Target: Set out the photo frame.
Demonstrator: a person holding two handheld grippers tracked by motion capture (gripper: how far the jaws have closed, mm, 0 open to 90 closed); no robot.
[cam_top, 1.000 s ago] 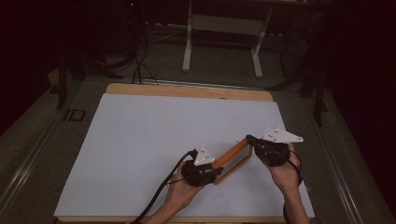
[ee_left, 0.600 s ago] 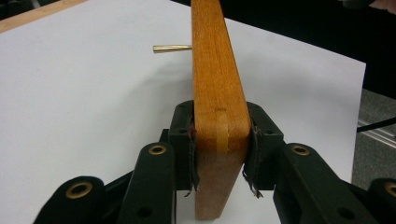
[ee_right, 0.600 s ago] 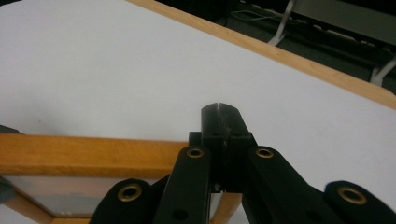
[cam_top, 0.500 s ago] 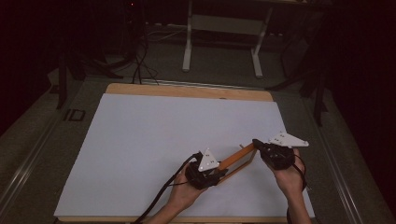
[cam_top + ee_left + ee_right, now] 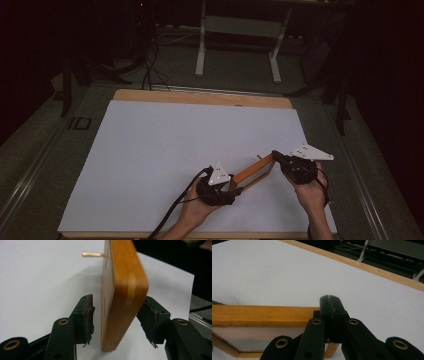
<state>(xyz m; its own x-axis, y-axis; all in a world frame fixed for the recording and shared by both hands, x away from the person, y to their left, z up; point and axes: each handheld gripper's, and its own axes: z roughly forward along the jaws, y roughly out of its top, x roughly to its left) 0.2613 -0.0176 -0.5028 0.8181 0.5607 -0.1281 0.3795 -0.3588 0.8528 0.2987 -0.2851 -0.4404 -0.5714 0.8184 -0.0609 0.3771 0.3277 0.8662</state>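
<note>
A wooden picture frame stands on its edge on the white table top, running between my two grippers. My left gripper is at its near end. In the left gripper view the frame sits between the jaws of the left gripper, which have just been opening. A gap shows beside the left pad. A small brass peg sticks out of the frame's face. My right gripper is shut, its tips at the frame's far corner. I cannot tell whether they pinch anything.
The white sheet covers a wooden board whose far edge is bare. Dark floor with cables and a metal stand lies beyond the table. Both forearms come in from the bottom edge.
The left gripper's jaws have spread apart from the frame's near end. The frame and both hands have hardly shifted.
</note>
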